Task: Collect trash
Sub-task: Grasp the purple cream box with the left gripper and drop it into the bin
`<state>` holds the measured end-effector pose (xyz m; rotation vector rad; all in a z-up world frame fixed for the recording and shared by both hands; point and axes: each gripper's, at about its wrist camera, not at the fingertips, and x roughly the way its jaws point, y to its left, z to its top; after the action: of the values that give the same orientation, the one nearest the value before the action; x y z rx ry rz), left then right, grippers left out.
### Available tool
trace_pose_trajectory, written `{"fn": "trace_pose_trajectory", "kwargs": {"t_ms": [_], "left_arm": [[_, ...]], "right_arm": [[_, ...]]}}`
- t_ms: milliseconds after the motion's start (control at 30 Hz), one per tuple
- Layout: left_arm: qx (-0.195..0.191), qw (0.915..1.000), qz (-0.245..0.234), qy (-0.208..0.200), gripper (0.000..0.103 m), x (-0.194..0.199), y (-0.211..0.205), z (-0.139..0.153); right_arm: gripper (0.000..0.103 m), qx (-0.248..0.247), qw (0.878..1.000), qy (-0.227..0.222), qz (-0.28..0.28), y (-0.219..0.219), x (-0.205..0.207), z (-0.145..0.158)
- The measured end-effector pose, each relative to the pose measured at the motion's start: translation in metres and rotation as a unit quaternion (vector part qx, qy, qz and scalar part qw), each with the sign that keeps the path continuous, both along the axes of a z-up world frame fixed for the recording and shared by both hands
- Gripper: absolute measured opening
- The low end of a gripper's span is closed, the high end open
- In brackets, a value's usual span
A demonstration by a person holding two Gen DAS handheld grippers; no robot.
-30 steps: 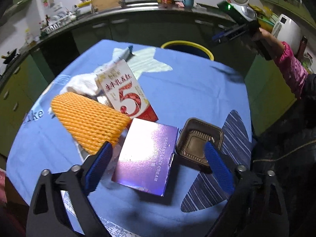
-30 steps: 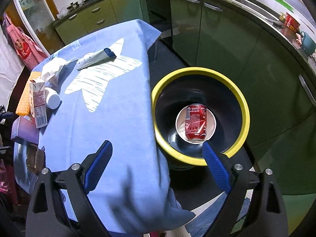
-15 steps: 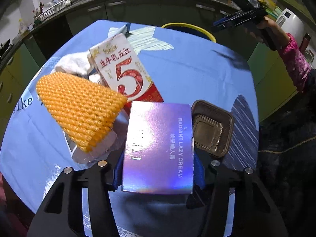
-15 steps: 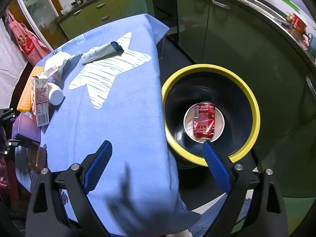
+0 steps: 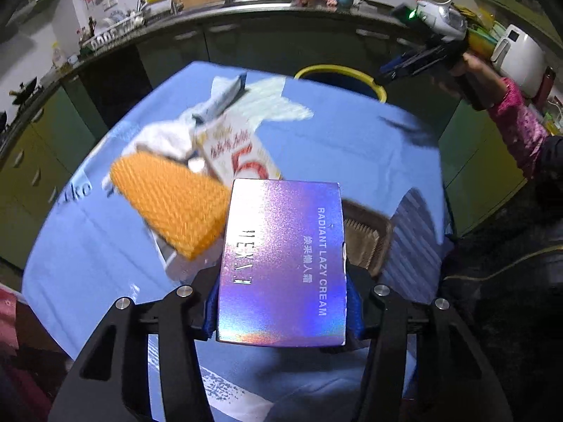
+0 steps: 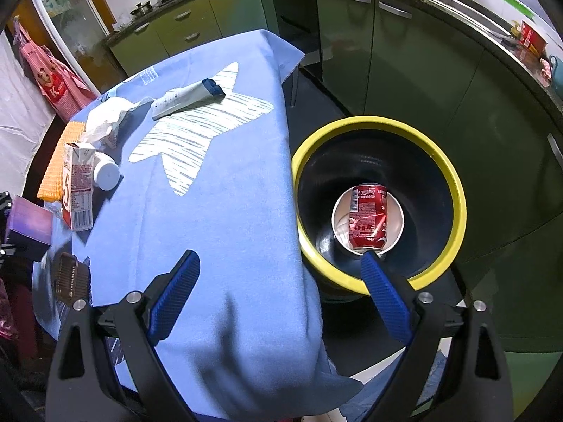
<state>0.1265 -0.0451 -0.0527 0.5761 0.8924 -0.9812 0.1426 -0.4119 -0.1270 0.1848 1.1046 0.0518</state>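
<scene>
Left tool (image 5: 281, 311) clamped on purple cream box (image 5: 281, 260), right tool (image 6: 278, 293) wide and empty, yellow-rimmed bin (image 6: 454, 183) just beyond its right finger

A: Taking the yellow-rimmed bin (image 6: 380, 204) as the mark, what blocks the way to it?

B: Its mouth is open from above. A red can (image 6: 367, 216) lies in a white cup (image 6: 339, 218) at the bottom; the rest of the well is free. The table edge (image 6: 292, 183) stands just beside its rim.

A: And across the blue cloth (image 6: 218, 211)?

B: The stretch nearest the bin is bare. Farther from it lies a white tube (image 6: 186, 98). Well away from the bin crowd the milk carton (image 6: 77, 190), crumpled paper (image 6: 105, 123), orange foam net (image 5: 172, 200) and brown tray (image 5: 366, 239).

A: Anything behind the bin?

B: Green cabinets (image 6: 404, 59), close by.
</scene>
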Motion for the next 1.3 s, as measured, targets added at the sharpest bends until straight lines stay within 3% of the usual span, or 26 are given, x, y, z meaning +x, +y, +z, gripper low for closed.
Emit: {"fn": "trace_pose_trajectory", "kwargs": {"t_ms": [233,400,633,867,900,967,1100,1200,1300], "left_arm": [[-0.031,0.9986,-0.04,-0.016,0.054,0.0,-0.068,0.047],[-0.05,0.9961,-0.071,-0.018,0.054,0.017,-0.165,0.059],[-0.03,0.9974,-0.063,0.018,0.054,0.061,-0.323,0.029],[-0.001,0.9982,-0.028,0.053,0.055,0.104,-0.432,-0.028],[0.002,0.9984,-0.023,0.052,0.057,0.107,-0.44,-0.035],[0.008,0.9992,-0.003,0.039,0.077,0.115,-0.456,-0.047],[0.0,0.9992,0.014,0.037,0.079,0.119,-0.465,-0.05],[-0.024,0.999,0.023,0.032,0.079,0.112,-0.447,-0.029],[-0.06,0.997,0.048,0.008,0.084,0.101,-0.401,0.003]], "right_arm": [[0.088,0.003,1.0,-0.013,-0.023,-0.022,-0.017,0.008],[0.088,-0.001,0.997,-0.029,-0.067,-0.057,-0.045,0.014],[0.088,0.001,0.992,-0.035,-0.119,-0.106,-0.08,0.008],[0.088,0.019,0.987,-0.03,-0.155,-0.142,-0.102,-0.011],[0.088,0.021,0.987,-0.029,-0.159,-0.146,-0.104,-0.013],[0.088,0.023,0.986,-0.028,-0.163,-0.151,-0.106,-0.016],[0.088,0.026,0.985,-0.027,-0.167,-0.156,-0.108,-0.019],[0.088,0.026,0.986,-0.026,-0.163,-0.154,-0.106,-0.019],[0.088,0.024,0.987,-0.026,-0.155,-0.147,-0.102,-0.019]]}}
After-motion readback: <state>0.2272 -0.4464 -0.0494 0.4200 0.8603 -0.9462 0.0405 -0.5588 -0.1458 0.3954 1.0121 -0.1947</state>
